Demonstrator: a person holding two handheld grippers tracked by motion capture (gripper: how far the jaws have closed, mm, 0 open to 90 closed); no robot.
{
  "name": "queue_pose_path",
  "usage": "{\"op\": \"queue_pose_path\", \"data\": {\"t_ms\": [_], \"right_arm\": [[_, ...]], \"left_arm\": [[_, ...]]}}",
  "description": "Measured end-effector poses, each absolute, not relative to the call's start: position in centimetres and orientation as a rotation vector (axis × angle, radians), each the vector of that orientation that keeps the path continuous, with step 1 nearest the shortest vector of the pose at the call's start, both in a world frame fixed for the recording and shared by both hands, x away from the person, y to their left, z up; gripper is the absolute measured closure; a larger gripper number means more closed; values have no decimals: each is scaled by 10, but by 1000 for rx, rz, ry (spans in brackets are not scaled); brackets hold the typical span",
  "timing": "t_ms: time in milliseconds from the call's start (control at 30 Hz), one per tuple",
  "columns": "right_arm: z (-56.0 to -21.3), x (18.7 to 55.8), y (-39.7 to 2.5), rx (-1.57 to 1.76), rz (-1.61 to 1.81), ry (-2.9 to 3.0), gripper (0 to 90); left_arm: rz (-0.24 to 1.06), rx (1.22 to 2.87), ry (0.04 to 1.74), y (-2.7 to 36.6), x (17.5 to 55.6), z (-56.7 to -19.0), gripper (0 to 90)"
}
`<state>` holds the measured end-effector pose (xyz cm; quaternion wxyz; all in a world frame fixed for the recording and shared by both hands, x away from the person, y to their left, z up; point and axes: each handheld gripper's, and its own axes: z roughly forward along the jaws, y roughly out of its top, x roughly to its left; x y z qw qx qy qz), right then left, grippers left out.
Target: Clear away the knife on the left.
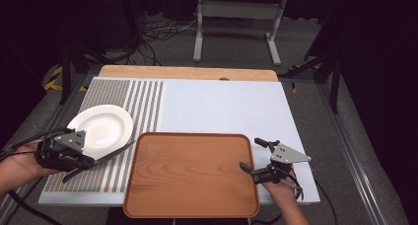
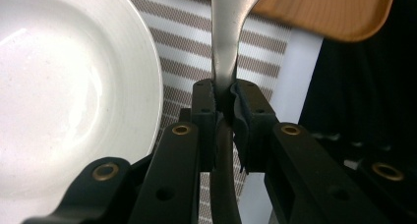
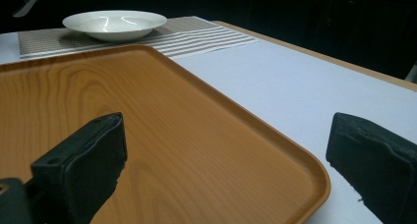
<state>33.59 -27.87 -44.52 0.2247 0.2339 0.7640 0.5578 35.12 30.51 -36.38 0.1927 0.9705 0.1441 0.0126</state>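
Note:
My left gripper (image 1: 87,162) (image 2: 226,94) is shut on the handle of a silver table knife (image 1: 116,152) (image 2: 227,47). The blade points right toward the wooden tray (image 1: 190,173) (image 2: 314,10) (image 3: 123,111). A white plate (image 1: 101,126) (image 2: 64,101) (image 3: 115,23) sits on the striped placemat (image 1: 123,101) just beyond and left of the knife. My right gripper (image 1: 252,156) (image 3: 228,145) is open at the tray's right edge, one jaw over the tray and the other over the white mat, with nothing between them.
The tray lies empty at the front middle of a white table mat (image 1: 222,106). A wooden table edge (image 1: 187,73) runs along the back. Beyond it are a metal stand (image 1: 236,18) and floor cables (image 1: 157,32).

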Motion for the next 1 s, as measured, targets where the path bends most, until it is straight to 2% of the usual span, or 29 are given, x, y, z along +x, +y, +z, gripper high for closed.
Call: {"op": "queue_pose_path", "data": {"t_ms": [567, 1000], "right_arm": [[-445, 336, -280, 643, 1539, 2105, 25], [-444, 336, -281, 644, 1539, 2102, 25]], "left_arm": [[-45, 2595, 583, 283, 357, -358, 802], [-107, 2528, 577, 255, 355, -356, 802]]}}
